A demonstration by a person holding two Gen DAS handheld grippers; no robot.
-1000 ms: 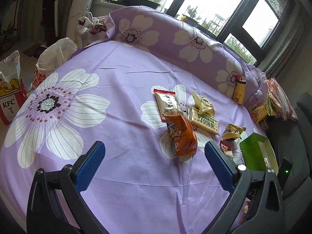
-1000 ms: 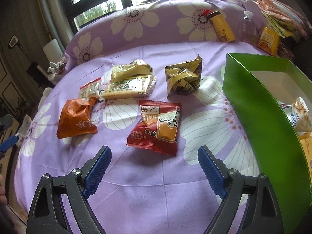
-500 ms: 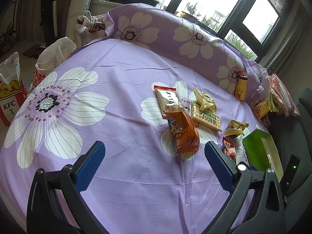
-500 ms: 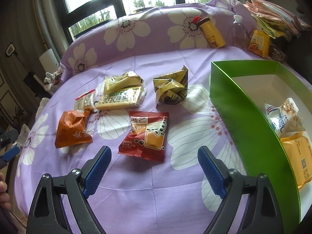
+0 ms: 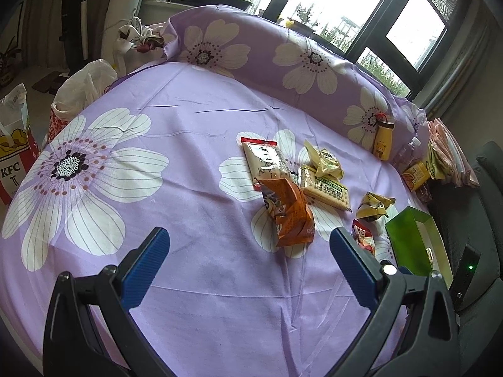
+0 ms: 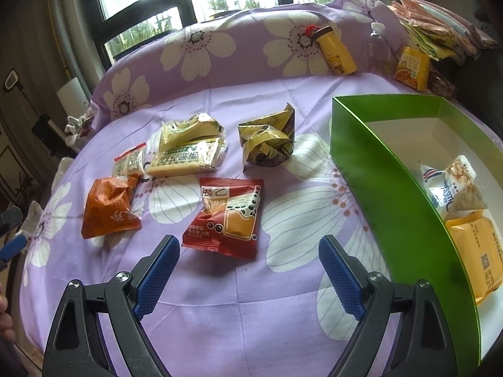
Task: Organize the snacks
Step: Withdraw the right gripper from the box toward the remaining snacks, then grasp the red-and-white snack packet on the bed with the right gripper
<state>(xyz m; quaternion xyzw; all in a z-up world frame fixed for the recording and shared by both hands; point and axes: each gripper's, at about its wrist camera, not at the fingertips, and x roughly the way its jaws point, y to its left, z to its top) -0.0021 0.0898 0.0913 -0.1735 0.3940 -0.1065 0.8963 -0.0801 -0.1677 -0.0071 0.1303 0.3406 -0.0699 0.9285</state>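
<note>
Several snack packets lie on a purple flowered cloth [image 6: 251,314]. A red milk-tea packet [image 6: 228,216] lies just beyond my right gripper [image 6: 248,248], which is open and empty. Further off are an orange packet [image 6: 108,207], a biscuit pack [image 6: 188,158] and a crumpled yellow wrapper [image 6: 267,139]. A green box [image 6: 386,182] at the right holds a white-blue packet [image 6: 456,185] and a yellow packet [image 6: 478,248]. In the left wrist view my left gripper [image 5: 248,242] is open and empty above bare cloth, with the orange packet [image 5: 289,213] ahead to its right and the green box [image 5: 408,238] beyond.
A yellow bear bottle [image 6: 334,50], a clear water bottle [image 6: 378,47] and an orange carton [image 6: 413,67] stand by the flowered bolster at the back. Folded cloths [image 6: 440,31] are stacked at far right. A KFC bag [image 5: 14,157] and a white plastic bag [image 5: 81,84] stand off the left edge.
The right wrist view has pulled back and swung right, so more of the green box and its packets shows. The left gripper has stayed put.
</note>
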